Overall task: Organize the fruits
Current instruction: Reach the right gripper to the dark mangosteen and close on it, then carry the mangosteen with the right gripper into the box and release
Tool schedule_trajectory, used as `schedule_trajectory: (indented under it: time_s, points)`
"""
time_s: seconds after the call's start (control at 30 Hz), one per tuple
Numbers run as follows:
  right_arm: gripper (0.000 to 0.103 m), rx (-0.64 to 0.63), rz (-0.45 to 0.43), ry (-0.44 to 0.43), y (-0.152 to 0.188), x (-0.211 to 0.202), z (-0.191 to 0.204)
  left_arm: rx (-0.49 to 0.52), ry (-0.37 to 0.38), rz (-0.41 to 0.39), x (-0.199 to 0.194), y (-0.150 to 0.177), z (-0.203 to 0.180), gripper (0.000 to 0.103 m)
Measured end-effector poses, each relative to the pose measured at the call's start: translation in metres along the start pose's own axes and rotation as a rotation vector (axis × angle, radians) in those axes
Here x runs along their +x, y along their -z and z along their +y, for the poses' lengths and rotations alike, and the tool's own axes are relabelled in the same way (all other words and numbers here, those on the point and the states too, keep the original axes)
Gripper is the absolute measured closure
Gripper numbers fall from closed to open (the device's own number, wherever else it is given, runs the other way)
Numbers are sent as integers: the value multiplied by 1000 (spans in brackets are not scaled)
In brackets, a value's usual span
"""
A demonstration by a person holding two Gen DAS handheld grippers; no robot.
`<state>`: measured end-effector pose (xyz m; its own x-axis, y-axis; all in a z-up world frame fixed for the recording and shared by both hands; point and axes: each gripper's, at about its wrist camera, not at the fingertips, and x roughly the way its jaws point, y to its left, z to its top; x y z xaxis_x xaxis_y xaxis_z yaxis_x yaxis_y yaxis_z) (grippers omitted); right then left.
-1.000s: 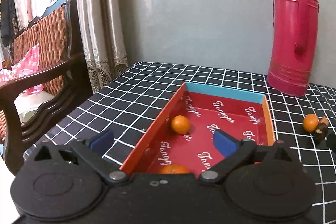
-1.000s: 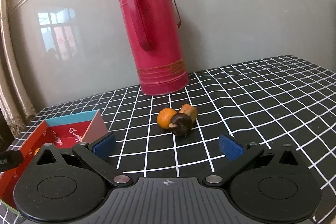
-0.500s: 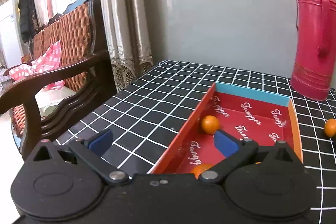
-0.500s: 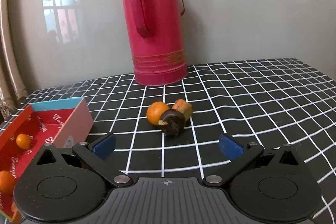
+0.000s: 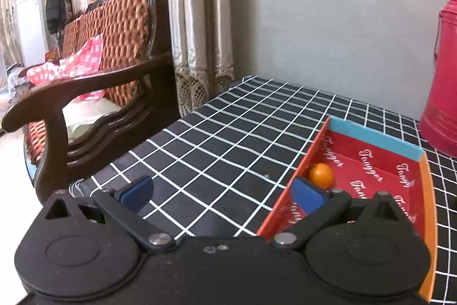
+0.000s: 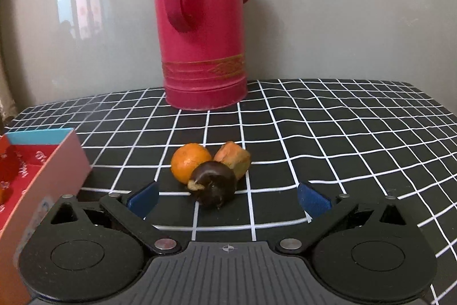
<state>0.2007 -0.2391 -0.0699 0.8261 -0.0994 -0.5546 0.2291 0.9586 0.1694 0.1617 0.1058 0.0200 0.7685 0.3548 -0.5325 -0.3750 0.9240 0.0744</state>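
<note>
— Both tongs, what are they doing?
— Right tongs (image 6: 228,197) are spread wide and hold nothing, low over the checked counter (image 6: 328,133). Left tongs (image 5: 222,193) are spread too, empty, with one blue pad over the counter and the other over the box's near wall.
— Where is the fruit?
— Three pieces sit bunched together between the right tongs' pads, at about 12 o'clock from them: an orange (image 6: 190,162), a brown piece (image 6: 232,159) touching it at its 3 o'clock, and a dark fruit (image 6: 214,187) in front, touching both.
— And the box?
— A red box (image 5: 422,185) with a blue far wall lies at the left tongs' 1 o'clock. One small orange (image 5: 321,175) rests inside against its left wall. From the right wrist view the box sits at 9 o'clock, apart from the bunch.
— Anything else?
— A red thermos (image 6: 202,27) stands upright at 12 o'clock behind the bunch, near the wall. A wooden chair (image 5: 94,87) stands beside the counter at the left tongs' 10 o'clock.
</note>
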Motion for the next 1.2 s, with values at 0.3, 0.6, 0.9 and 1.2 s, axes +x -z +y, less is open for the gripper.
schedule_trajectory:
  time_s: [0.3,0.6,0.9,1.2]
  points:
    - [34,57,46,-37,-1,20,-7,-19,-10,24,3,0,5,6]
    - [64,78,29,-96,0,14,-11,-11,-10,26,3,0,1,6]
    - [64,9,-83,-146,1,-23,6,-29,-22,38,4,-1,4,6]
    - [64,-71,-204,-282,4,-66,41,-73,-68,57,11,-2,18,6]
